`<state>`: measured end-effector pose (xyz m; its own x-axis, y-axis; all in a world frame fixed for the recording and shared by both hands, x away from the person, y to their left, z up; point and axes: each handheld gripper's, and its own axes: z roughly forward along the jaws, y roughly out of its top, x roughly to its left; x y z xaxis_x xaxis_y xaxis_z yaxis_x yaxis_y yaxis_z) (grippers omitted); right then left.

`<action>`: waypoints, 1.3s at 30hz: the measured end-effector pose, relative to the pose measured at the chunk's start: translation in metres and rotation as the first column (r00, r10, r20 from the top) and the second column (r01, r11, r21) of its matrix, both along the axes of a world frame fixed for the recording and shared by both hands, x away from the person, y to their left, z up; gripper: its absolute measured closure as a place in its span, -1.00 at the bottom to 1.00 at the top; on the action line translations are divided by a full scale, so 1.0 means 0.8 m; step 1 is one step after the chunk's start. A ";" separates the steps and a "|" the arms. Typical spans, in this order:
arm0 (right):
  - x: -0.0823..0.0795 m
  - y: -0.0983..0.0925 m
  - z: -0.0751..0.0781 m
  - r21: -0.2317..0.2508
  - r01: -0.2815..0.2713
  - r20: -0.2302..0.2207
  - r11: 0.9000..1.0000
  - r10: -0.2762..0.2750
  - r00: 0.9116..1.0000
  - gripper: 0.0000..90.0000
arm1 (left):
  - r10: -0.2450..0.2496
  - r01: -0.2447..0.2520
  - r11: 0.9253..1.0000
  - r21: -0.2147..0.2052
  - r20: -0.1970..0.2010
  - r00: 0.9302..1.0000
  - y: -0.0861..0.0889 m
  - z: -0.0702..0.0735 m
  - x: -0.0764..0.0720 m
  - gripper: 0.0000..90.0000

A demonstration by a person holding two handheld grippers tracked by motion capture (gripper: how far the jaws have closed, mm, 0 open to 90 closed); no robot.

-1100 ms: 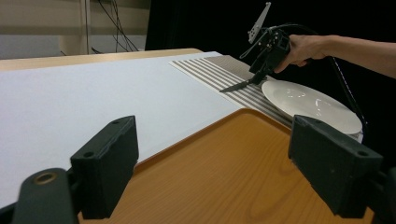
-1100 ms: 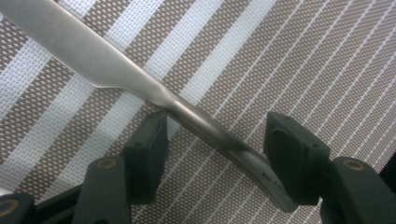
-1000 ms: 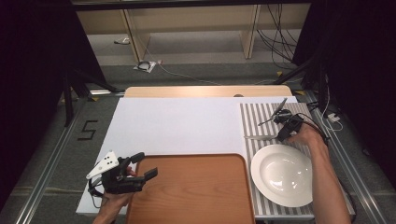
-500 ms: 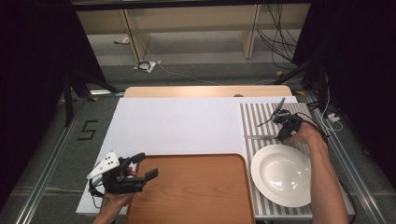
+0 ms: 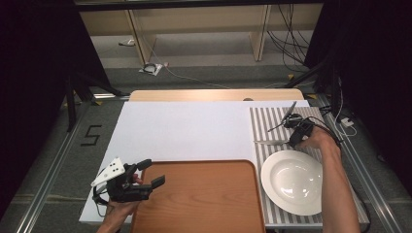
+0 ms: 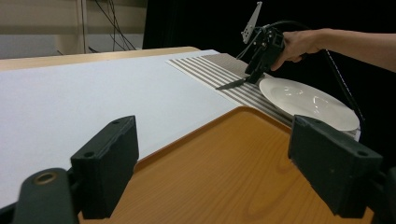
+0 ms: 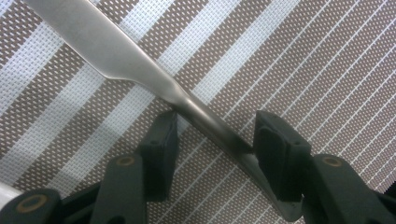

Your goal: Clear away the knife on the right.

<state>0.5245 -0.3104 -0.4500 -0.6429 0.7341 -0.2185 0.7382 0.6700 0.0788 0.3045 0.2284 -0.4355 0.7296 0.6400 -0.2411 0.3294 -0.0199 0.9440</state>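
Steel knife (image 7: 140,74): lies flat on the striped mat, blade pointing toward the white sheet; seen in the high view (image 5: 271,141) just above the plate's rim.
Right gripper (image 7: 212,135): tilted down over the knife, its jaws have just been closing and now stand partly closed astride the handle; the handle runs slantwise between the pads and meets the right-hand one, while whether the left pad touches it I cannot tell. Grip not yet clear.
Right hand (image 5: 318,138): wrapped round the gripper body at the far right of the mat, forearm coming in over the mat's edge beside the plate.
Striped mat (image 5: 265,124): brown and white woven stripes, at the right end of the table, touching the white sheet.
White plate (image 5: 291,182): deep, on the near part of the mat, close to the knife.
Wooden tray (image 5: 199,199): near edge of the table, just left of the plate.
Left gripper (image 6: 212,163): jaws wide apart with nothing between them, held above the tray's left corner, facing the plate.
White sheet (image 5: 184,128): covers the table's middle.
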 end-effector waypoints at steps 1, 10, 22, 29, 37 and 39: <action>0.000 0.000 0.000 0.001 -0.003 0.000 1.000 0.003 1.000 0.13 | 0.000 0.000 1.000 0.000 -0.001 1.000 0.000 0.000 0.000 -0.64; 0.000 0.000 0.000 0.000 -0.007 -0.002 1.000 0.007 1.000 0.14 | 0.000 0.000 1.000 0.000 0.000 1.000 0.000 0.000 0.000 -0.64; 0.001 0.002 0.000 -0.001 -0.020 -0.005 1.000 0.020 1.000 0.22 | -0.002 0.002 1.000 -0.002 -0.001 1.000 0.000 0.000 0.000 -0.64; 0.001 0.004 0.000 0.004 -0.020 -0.019 1.000 0.020 1.000 0.35 | -0.004 0.004 1.000 0.000 0.000 1.000 0.000 0.000 0.000 -0.64; 0.001 0.004 0.000 0.024 -0.010 -0.039 1.000 0.011 0.999 0.50 | -0.004 0.004 1.000 0.002 -0.001 1.000 -0.001 -0.001 0.000 -0.64; 0.001 0.005 0.000 0.027 -0.010 -0.043 1.000 0.011 0.999 0.55 | -0.003 0.003 1.000 0.002 0.000 1.000 -0.001 0.000 0.000 -0.64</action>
